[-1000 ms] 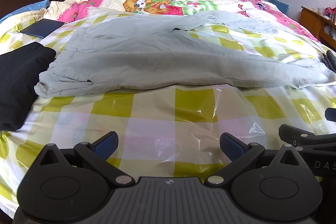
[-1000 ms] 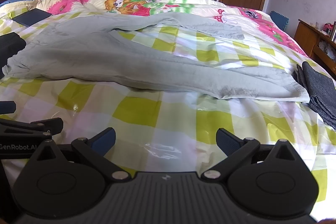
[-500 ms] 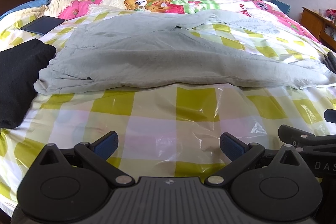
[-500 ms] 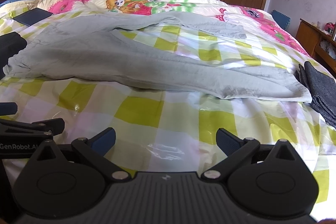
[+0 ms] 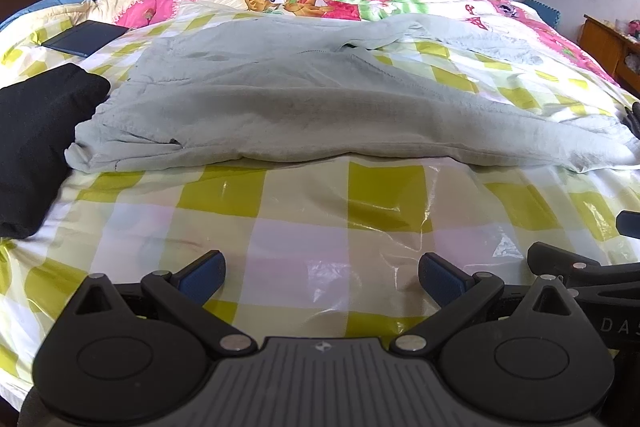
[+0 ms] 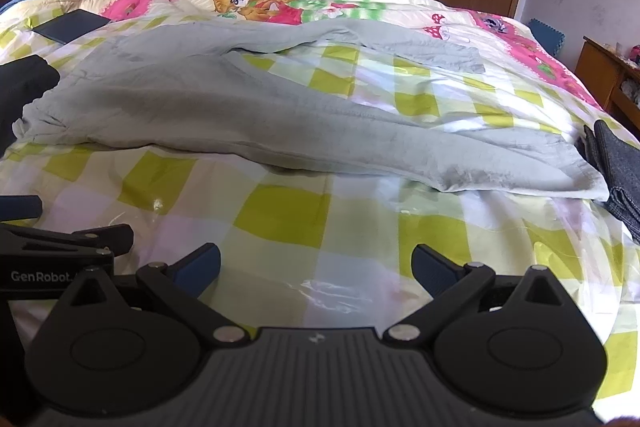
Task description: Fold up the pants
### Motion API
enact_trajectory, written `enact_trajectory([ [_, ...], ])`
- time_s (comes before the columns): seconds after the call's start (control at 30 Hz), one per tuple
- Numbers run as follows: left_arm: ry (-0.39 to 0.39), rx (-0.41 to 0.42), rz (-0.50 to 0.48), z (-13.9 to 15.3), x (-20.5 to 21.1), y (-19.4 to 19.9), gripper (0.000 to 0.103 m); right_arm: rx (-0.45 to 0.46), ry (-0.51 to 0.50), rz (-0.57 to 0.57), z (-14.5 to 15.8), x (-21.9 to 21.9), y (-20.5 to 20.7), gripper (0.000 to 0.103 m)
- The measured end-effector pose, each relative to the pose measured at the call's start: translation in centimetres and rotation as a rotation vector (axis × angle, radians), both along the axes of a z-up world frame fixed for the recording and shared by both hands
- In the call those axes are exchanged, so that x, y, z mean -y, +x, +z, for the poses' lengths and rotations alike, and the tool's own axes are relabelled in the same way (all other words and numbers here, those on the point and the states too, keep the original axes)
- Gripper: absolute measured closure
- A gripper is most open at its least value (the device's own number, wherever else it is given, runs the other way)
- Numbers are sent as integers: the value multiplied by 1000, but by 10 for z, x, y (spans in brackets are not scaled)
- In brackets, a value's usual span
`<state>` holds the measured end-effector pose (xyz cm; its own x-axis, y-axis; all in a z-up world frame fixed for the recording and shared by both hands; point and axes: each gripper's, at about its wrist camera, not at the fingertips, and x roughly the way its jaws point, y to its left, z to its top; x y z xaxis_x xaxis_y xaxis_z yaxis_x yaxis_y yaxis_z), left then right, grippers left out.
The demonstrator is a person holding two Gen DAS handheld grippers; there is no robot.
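Pants [image 5: 304,107]: soft, rumpled, pale grey-green cloth, splayed flat.

One pair of pale green pants [image 5: 304,115] lies on one bed [image 5: 320,219], alongside one black garment [image 5: 36,139], one folded stack of dark denim [image 6: 620,167], one dark tablet [image 5: 84,37] and two grippers.

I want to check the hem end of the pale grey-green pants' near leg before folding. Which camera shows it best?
The right wrist view: the pale grey-green pants end in a fully visible hem beside the folded dark denim. The left wrist view squeezes that hem against its right edge.
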<state>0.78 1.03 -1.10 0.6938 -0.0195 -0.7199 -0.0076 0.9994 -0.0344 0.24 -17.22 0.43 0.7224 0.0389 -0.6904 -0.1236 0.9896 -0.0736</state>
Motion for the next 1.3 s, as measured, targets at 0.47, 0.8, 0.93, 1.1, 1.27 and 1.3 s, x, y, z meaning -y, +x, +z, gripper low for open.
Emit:
enact_trajectory([
  [0.47,125,118,39,22,-83,21,0,55,-21,268,22,-54,55,15],
  [0.8,149,157,-12,18,-148,92,0,-22,-38,533,2,-145,127,24],
  [0.93,52,-21,4,-20,-178,116,1,-177,12,585,-17,-166,140,27],
  [1.1,74,-13,-26,-20,-199,84,15,-275,98,617,-16,-182,123,25],
  [1.27,78,-37,-3,-10,-206,64,16,-279,124,716,-11,-208,89,25],
  [1.3,86,-44,5,-9,-206,62,16,-269,131,714,-10,-206,85,25],
])
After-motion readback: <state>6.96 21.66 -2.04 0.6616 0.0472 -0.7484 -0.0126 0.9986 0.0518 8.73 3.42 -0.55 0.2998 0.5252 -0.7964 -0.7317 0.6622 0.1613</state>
